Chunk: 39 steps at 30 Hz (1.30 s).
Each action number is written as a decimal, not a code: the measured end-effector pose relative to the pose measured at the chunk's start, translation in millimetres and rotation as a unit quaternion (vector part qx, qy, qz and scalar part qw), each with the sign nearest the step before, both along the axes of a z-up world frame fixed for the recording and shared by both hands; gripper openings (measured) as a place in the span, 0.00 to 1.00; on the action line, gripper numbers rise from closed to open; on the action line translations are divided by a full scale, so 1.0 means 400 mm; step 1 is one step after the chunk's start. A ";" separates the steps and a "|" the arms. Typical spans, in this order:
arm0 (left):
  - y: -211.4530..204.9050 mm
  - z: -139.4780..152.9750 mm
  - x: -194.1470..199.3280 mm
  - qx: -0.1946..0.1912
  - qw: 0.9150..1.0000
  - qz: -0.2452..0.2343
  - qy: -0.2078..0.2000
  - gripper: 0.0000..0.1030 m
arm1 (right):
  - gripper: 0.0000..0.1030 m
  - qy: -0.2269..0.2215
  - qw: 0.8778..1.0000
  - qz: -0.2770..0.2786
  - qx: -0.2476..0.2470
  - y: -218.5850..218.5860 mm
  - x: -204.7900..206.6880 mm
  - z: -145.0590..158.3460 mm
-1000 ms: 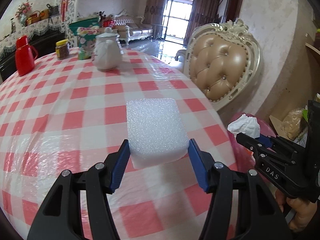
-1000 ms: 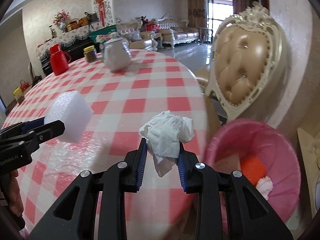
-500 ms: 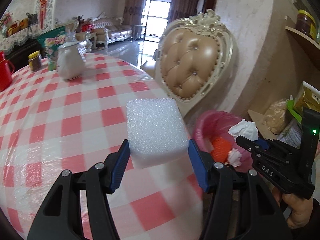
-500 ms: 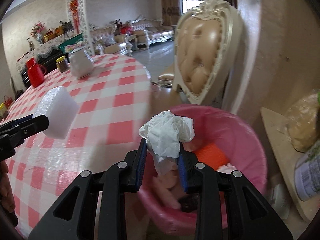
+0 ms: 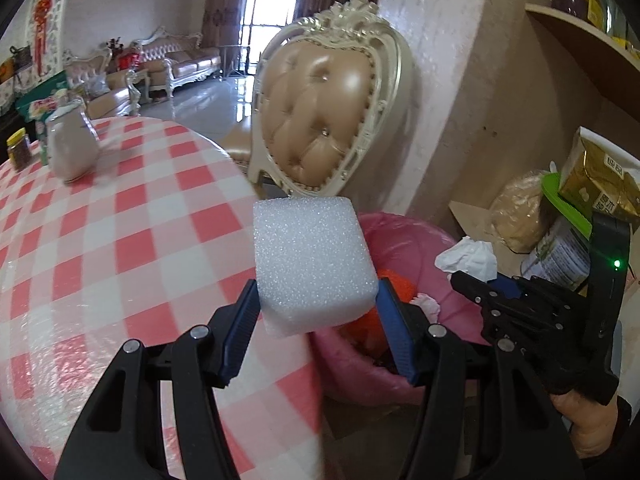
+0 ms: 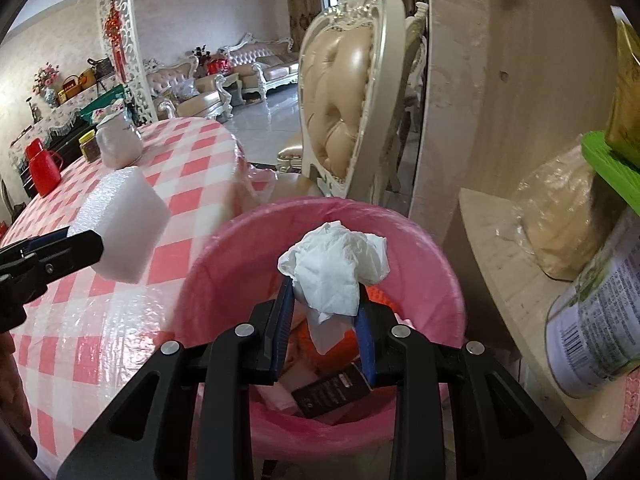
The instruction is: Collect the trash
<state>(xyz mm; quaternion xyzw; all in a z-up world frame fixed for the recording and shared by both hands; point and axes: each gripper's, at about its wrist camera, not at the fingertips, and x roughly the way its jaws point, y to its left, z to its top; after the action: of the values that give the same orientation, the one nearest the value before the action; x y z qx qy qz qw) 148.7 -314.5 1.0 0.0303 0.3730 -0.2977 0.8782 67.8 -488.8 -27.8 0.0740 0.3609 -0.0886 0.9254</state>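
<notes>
My left gripper [image 5: 316, 300] is shut on a white foam block [image 5: 312, 260], held in the air over the table's edge, just left of a pink-lined trash bin [image 5: 404, 232]. In the right wrist view the same foam block [image 6: 124, 228] shows at the left. My right gripper [image 6: 325, 292] is shut on a crumpled white tissue [image 6: 336, 268] and hangs directly over the open trash bin [image 6: 240, 248]. Orange and pink scraps and a dark packet [image 6: 332, 394] lie inside the bin. The right gripper with the tissue [image 5: 468, 258] also appears at the right of the left wrist view.
A round table with a red-and-white checked cloth [image 5: 120, 240] carries a white teapot [image 5: 70, 146], a jar and a red flask [image 6: 42, 170]. A tufted chair [image 5: 324, 120] stands behind the bin. A low shelf [image 6: 508, 248] with a bag and a tin is at the right.
Both grippers have swung right, off the table toward the bin. The tissue, over the table before, is now above the bin's opening. The foam block now reaches the table's edge.
</notes>
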 end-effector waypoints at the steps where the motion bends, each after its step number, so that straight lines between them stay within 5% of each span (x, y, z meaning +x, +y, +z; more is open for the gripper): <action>1: -0.012 -0.001 0.002 -0.001 1.000 -0.004 0.002 0.56 | 0.28 0.000 1.000 -0.001 0.000 -0.003 0.000 -0.002; 14: -0.098 -0.025 0.014 -0.005 0.999 -0.042 0.020 0.57 | 0.30 0.003 1.000 -0.010 0.004 -0.031 -0.006 -0.013; 17: -0.101 -0.032 0.021 -0.008 0.999 -0.044 0.027 0.59 | 0.37 0.004 1.000 -0.014 0.004 -0.039 -0.009 -0.014; 19: -0.100 -0.036 0.027 -0.009 0.999 -0.042 0.031 0.64 | 0.53 0.002 1.000 -0.017 0.004 -0.041 -0.010 -0.014; 39: -0.005 -0.050 -0.016 -0.023 0.999 -0.025 0.038 0.73 | 0.67 -0.008 1.000 -0.023 -0.007 -0.020 -0.090 0.008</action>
<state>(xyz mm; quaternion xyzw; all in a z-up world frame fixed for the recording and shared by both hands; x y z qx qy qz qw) 142.4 -316.4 -19.0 0.0083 0.3987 -0.3286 0.8562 31.9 -496.9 -24.7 0.0771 0.3512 -0.1121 0.9264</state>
